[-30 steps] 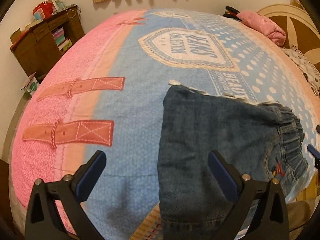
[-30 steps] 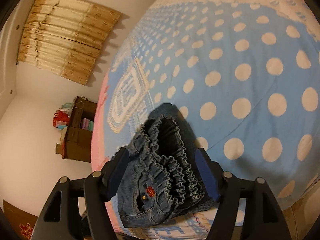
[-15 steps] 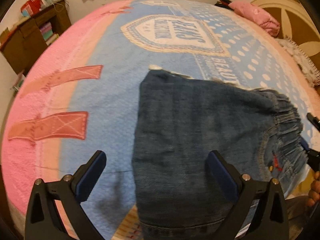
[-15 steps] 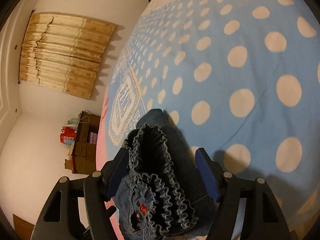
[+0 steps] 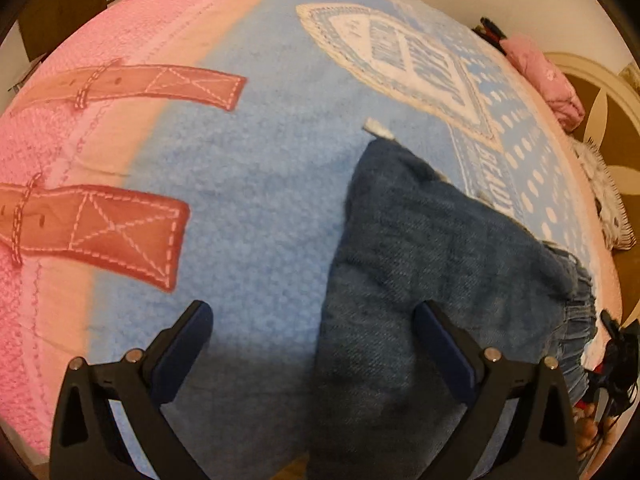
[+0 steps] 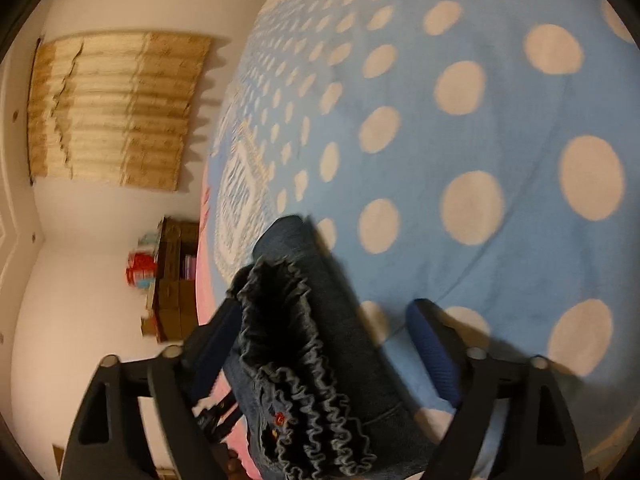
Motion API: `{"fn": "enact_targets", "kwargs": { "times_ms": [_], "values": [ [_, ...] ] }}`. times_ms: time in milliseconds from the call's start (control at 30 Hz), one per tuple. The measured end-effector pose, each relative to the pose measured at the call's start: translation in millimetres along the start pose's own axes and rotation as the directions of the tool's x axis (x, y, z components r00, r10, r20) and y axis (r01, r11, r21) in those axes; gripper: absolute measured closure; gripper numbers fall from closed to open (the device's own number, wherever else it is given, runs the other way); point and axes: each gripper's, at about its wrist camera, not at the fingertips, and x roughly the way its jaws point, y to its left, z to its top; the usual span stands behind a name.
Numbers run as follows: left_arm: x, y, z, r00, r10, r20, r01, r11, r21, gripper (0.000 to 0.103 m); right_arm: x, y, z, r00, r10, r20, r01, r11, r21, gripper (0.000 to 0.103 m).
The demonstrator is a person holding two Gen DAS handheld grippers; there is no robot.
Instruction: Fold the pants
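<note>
Two grippers work a pair of denim pants (image 5: 432, 280) lying folded near the bed's front edge. The right gripper (image 6: 320, 344) straddles the ruffled waistband (image 6: 304, 380), its jaws opening, the pads no longer pressing the cloth; the left gripper (image 5: 312, 344) hangs spread wide over the leg end, one finger above denim, the other above the blanket (image 5: 260, 200), holding nothing. The fold appears just laid down; a further fold would call for a fresh grasp at the leg end. The pink-and-blue dotted blanket covers the bed; a wooden shelf (image 6: 176, 276) and a curtain (image 6: 116, 108) stand behind.
</note>
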Motion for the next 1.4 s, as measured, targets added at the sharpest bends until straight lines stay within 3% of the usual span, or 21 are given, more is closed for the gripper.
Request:
{"fn": "enact_targets", "kwargs": {
  "times_ms": [100,200,267,400,433,500,567,633,733,867,967,1000,1033,1100,1200,1267,1300,1400],
  "values": [
    [-4,-3,-2,0.999,-0.047,-0.006,0.047,0.999,0.008,0.0,16,7,-7,0.994,0.027,-0.109,-0.03,0.999,-0.025,0.015],
    [-7,-8,-3,0.987,-0.157,-0.032,0.158,0.988,0.0,0.0,24,21,-12,0.99,-0.037,-0.133,0.02,0.993,-0.12,0.013],
    [0,-16,-4,0.988,-0.141,-0.062,0.143,0.989,0.035,0.0,31,33,-18,0.984,-0.1,-0.146,0.067,0.974,-0.215,0.009],
    [5,-28,-7,0.993,-0.108,-0.045,0.111,0.989,0.092,0.0,46,54,-31,0.965,-0.2,-0.169,0.124,0.918,-0.377,0.001],
    [5,-31,-9,0.989,-0.134,-0.054,0.139,0.986,0.09,0.0,48,57,-33,0.963,-0.207,-0.174,0.123,0.908,-0.4,0.001],
    [2,-42,-11,0.957,-0.266,-0.114,0.278,0.954,0.108,0.0,46,62,-37,0.969,-0.146,-0.201,0.052,0.911,-0.41,0.001],
    [-2,-62,-17,0.976,-0.2,-0.085,0.214,0.951,0.223,0.0,42,72,-43,0.975,-0.083,-0.208,-0.018,0.897,-0.442,0.002],
    [8,-66,-20,0.986,-0.144,-0.079,0.159,0.954,0.253,0.0,44,73,-46,0.974,-0.082,-0.21,-0.023,0.891,-0.454,0.002],
    [12,-58,-18,0.983,-0.175,-0.048,0.181,0.961,0.209,0.0,57,57,-41,0.967,-0.131,-0.217,0.035,0.918,-0.396,0.002],
    [13,-53,-12,0.979,-0.196,-0.049,0.201,0.966,0.164,0.001,58,47,-34,0.977,-0.087,-0.196,0.016,0.941,-0.337,0.001],
    [9,-49,-14,0.981,-0.192,-0.033,0.195,0.969,0.15,0.018,60,50,-35,0.976,-0.104,-0.193,0.032,0.938,-0.346,0.001],
    [6,-47,-16,0.98,-0.199,-0.029,0.201,0.969,0.14,0.029,59,52,-37,0.975,-0.113,-0.192,0.038,0.934,-0.356,0.002],
    [1,-43,-16,0.977,-0.214,-0.025,0.215,0.969,0.119,0.046,60,57,-40,0.974,-0.132,-0.186,0.052,0.924,-0.379,0.004],
    [-8,-38,-16,0.966,-0.257,-0.018,0.258,0.962,0.092,0.061,63,80,-54,0.964,-0.227,-0.141,0.13,0.861,-0.492,0.035],
    [-23,-53,-17,0.977,-0.213,0.018,0.205,0.958,0.202,0.071,59,104,-66,0.979,-0.166,-0.12,0.075,0.836,-0.544,0.048],
    [-34,-60,-16,0.978,-0.204,0.05,0.186,0.95,0.251,0.076,51,110,-64,0.988,-0.11,-0.112,0.034,0.847,-0.531,0.059],
    [-42,-61,-13,0.973,-0.221,0.07,0.197,0.946,0.257,0.078,48,115,-64,0.991,-0.082,-0.108,0.012,0.848,-0.529,0.061],
    [-56,-59,3,0.964,-0.234,0.123,0.2,0.95,0.24,0.082,52,134,-71,0.99,-0.093,-0.102,0.014,0.803,-0.596,0.063]
  ]
}}
